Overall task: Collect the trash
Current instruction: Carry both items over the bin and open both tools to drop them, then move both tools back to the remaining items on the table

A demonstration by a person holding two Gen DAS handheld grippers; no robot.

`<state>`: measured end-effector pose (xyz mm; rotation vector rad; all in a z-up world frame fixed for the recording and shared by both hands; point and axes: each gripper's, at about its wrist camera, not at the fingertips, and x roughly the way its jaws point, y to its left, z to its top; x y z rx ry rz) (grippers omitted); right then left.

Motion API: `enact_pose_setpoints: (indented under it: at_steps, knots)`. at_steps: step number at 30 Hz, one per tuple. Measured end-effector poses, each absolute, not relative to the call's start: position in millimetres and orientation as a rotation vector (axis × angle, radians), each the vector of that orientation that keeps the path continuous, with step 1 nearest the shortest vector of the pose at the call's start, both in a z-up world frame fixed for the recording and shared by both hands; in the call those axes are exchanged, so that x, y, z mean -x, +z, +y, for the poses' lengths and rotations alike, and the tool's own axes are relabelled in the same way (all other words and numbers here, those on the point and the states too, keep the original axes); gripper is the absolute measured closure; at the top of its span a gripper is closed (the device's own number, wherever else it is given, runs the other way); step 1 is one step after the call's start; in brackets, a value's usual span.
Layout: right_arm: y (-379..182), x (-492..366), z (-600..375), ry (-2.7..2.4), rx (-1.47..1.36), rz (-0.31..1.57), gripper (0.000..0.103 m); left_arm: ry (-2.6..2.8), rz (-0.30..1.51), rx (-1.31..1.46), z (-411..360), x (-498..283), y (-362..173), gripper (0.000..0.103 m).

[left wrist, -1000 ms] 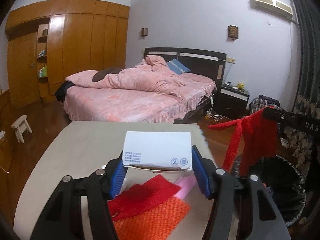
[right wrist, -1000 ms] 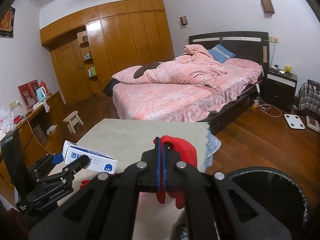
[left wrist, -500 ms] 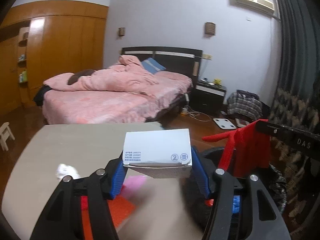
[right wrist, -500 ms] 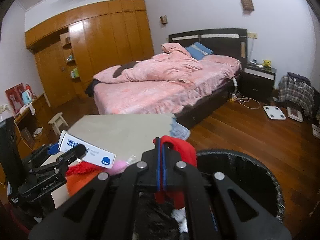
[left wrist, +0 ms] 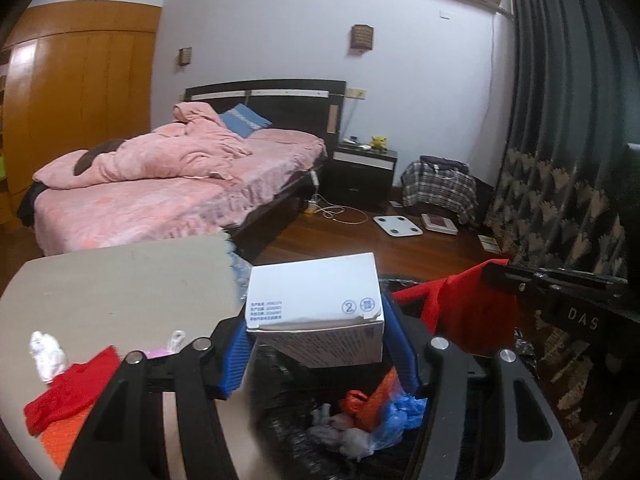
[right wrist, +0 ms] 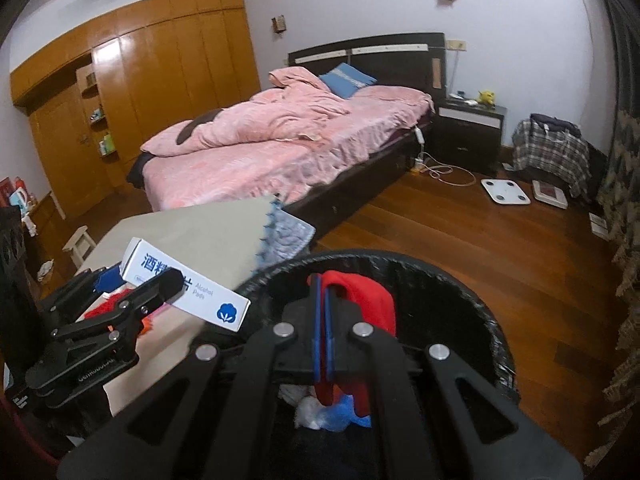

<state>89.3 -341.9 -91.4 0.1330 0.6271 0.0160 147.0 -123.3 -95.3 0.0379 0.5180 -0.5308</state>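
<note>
While the left gripper (left wrist: 316, 344) clamps a white cardboard alcohol-pad box (left wrist: 316, 300) over the black-lined trash bin's (right wrist: 472, 292) rim at lower centre, the right gripper (right wrist: 322, 320), jaws just starting to part, pinches limp red cloth (right wrist: 372, 300) above the bin's open, crumple-filled mouth, bare wood floor (right wrist: 460, 240) beyond.

Both claws are the same build: matte black plastic linkage arms with long cutout slots and shiny round silver pivot bolts. The left claw (left wrist: 314, 344) has ribbed bright blue pads (left wrist: 234, 360) inside its fingers. The right claw (right wrist: 323, 328) has blue pads too, plus white "DAS" lettering along its side.
</note>
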Motion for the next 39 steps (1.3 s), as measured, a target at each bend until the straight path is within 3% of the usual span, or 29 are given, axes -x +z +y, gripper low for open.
enact_pose_setpoints:
  at_steps: [1,3,5,14,17,19,23,39]
  knots:
    - [-94.5,-89.1,-345.4,0.006,-0.134,0.636,0.098,-0.546,0.528,-0.038,-128.1,-148.6,-97.8,0.043]
    - [-102.4,-87.8,-349.6,-0.013,-0.140,0.664,0.087,-0.560,0.547,-0.037,-133.2,-150.5,-101.0,0.038]
    - [-110.1,-87.6,-353.4,-0.039,-0.140,0.690,0.057,-0.573,0.572,-0.029,-135.4,-153.1,-104.6,0.032]
    - [-132.9,-81.0,-359.6,-0.083,-0.155,0.730,0.042,-0.513,0.563,-0.049,-116.1,-149.9,-108.3,0.017]
    - [-127.6,-80.6,-356.8,-0.103,-0.155,0.702,0.022,-0.476,0.547,-0.057,-104.0,-148.6,-105.7,0.011]
    - [-122.1,-82.0,-352.7,-0.110,-0.149,0.678,0.014,-0.446,0.536,-0.059,-93.3,-147.0,-103.7,0.008]
    - [-113.5,-84.1,-340.1,-0.105,-0.144,0.628,0.007,-0.392,0.525,-0.064,-69.3,-145.3,-101.7,0.006]
    - [-104.7,-133.7,-226.2,0.074,-0.063,0.592,0.006,-0.136,0.517,-0.041,56.7,-151.0,-106.5,0.006]
